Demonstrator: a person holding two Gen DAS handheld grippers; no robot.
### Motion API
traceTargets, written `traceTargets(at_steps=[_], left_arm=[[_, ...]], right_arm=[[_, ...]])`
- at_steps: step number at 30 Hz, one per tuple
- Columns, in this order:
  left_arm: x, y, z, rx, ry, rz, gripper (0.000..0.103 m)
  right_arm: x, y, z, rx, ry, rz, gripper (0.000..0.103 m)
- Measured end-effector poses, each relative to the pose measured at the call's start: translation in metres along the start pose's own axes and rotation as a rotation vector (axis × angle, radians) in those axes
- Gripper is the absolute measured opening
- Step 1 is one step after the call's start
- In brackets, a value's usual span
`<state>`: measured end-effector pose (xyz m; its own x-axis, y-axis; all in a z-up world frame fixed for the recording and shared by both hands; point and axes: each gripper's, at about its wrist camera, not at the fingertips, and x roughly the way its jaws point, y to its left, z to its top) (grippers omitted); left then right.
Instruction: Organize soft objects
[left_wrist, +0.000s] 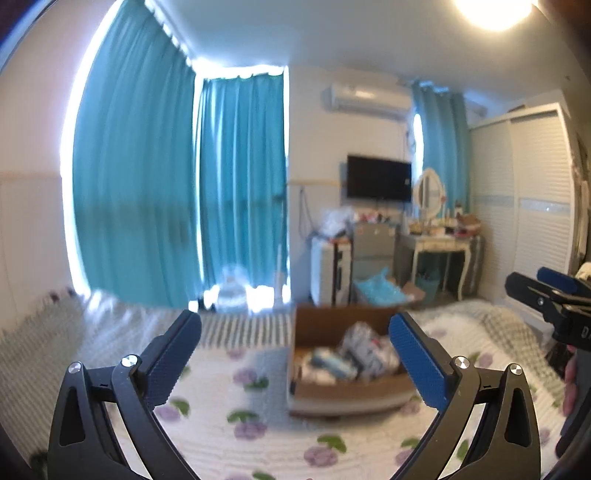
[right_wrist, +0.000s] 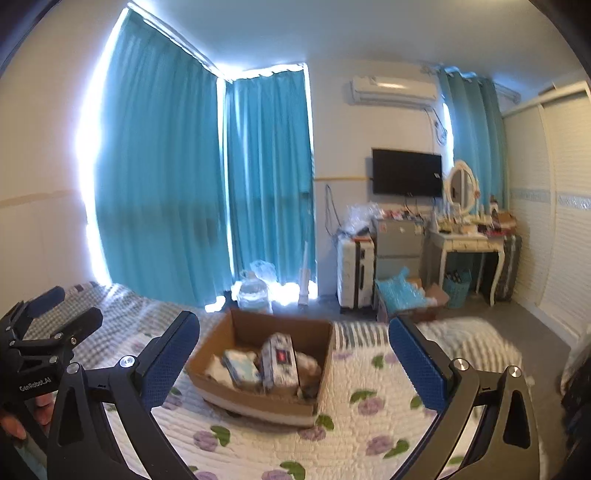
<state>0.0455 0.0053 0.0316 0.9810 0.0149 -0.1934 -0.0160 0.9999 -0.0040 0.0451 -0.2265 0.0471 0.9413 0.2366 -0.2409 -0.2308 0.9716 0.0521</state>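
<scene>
An open cardboard box (right_wrist: 258, 404) stands on the flowered quilt, just beyond my fingertips. Inside it lie several soft packs, among them a white patterned pack (right_wrist: 279, 360) standing on end and a pale blue one (right_wrist: 242, 369). My right gripper (right_wrist: 293, 325) is open, with nothing between its blue pads. My left gripper (left_wrist: 293, 321) is also open wide and empty. In the left wrist view the box (left_wrist: 351, 391) is blurred and lies ahead to the right. Each gripper shows at the edge of the other's view: the left gripper (right_wrist: 70, 306) and the right gripper (left_wrist: 528, 278).
The quilt (right_wrist: 369, 424) covers the bed below both grippers. Beyond the bed hang teal curtains (right_wrist: 266, 177), with a water jug (right_wrist: 253, 291) on the floor. A white suitcase (right_wrist: 354, 269), a dressing table (right_wrist: 469, 240) and a wardrobe (right_wrist: 554, 206) stand to the right.
</scene>
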Motion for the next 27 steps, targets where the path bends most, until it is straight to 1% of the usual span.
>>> traceTargets(at_steps=[2, 4, 6, 8, 11, 15, 27], left_arm=[[0.012, 0.000, -0.019, 0.006, 0.042, 0.015, 0.103], [0.018, -0.003, -0.037, 0.033, 0.070, 0.026, 0.103], [0.022, -0.006, -0.049, 0.052, 0.097, 0.024, 0.103], [0.023, -0.006, -0.055, 0.047, 0.123, 0.016, 0.103], [0.024, -0.005, -0.057, 0.029, 0.153, -0.011, 0.103], [0.022, -0.005, -0.058, 0.027, 0.150, -0.013, 0.103], [0.028, -0.004, -0.064, 0.021, 0.172, -0.013, 0.103]], right_arm=[[0.013, 0.001, -0.025, -0.014, 0.022, -0.011, 0.103], [0.026, 0.005, -0.044, -0.040, 0.055, -0.022, 0.103], [0.040, 0.004, -0.059, -0.024, 0.093, -0.022, 0.103], [0.052, -0.001, -0.067, 0.012, 0.126, -0.015, 0.103], [0.057, -0.001, -0.071, -0.005, 0.145, -0.030, 0.103], [0.059, 0.000, -0.073, 0.003, 0.161, -0.021, 0.103], [0.053, 0.003, -0.070, -0.004, 0.152, -0.023, 0.103]])
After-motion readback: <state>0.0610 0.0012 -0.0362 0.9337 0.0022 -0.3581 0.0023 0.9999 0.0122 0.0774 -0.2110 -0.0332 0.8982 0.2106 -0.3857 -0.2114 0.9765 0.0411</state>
